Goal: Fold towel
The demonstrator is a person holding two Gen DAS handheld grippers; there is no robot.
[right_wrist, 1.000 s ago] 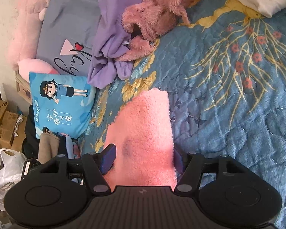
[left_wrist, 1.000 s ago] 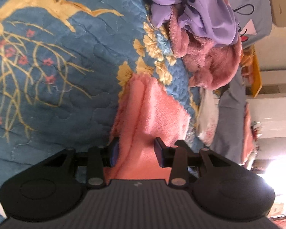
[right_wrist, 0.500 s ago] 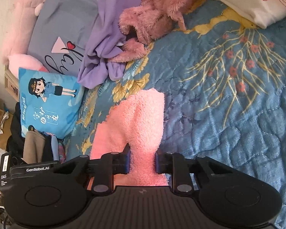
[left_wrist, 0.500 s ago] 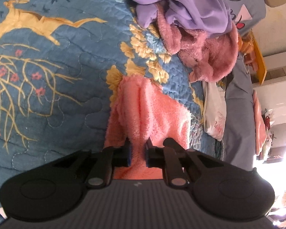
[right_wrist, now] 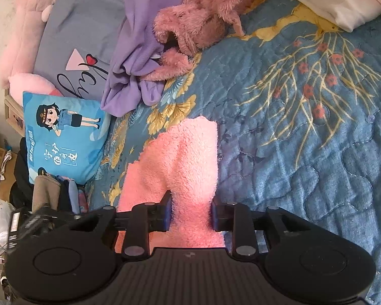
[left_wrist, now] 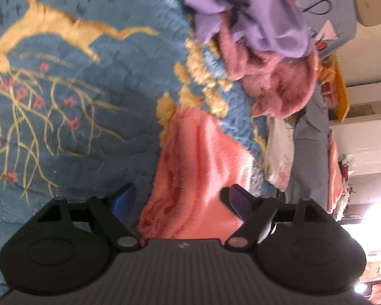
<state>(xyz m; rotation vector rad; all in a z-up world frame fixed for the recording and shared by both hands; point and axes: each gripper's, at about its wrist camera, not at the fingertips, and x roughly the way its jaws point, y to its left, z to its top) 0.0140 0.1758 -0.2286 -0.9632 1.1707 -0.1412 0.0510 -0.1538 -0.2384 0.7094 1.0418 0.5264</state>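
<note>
I am holding two claws over a pink fluffy towel (right_wrist: 188,160) that is lying bunched on a blue quilted bedspread (right_wrist: 304,152) patterned with gold branches and small red flowers.

My right claw (right_wrist: 190,213) is pinching a raised fold of the towel; its two fingers are pressing the pile in from both sides while the jaws are easing slightly apart. The rest of the towel is spreading away from this claw across the bedspread.

My left claw (left_wrist: 176,199) is spreading wide, its jaws opening. The towel (left_wrist: 198,167) is lying between its fingers, but the near finger is standing clear of the fabric, so nothing is being gripped there. This view is blurred.

Beyond the towel's far end, a purple garment (right_wrist: 137,58) and a dusty-pink fuzzy garment (right_wrist: 198,25) are lying heaped together on the bedspread. Beside the towel, at the bed's edge, a blue cushion (right_wrist: 63,139) with a cartoon figure is resting.
</note>
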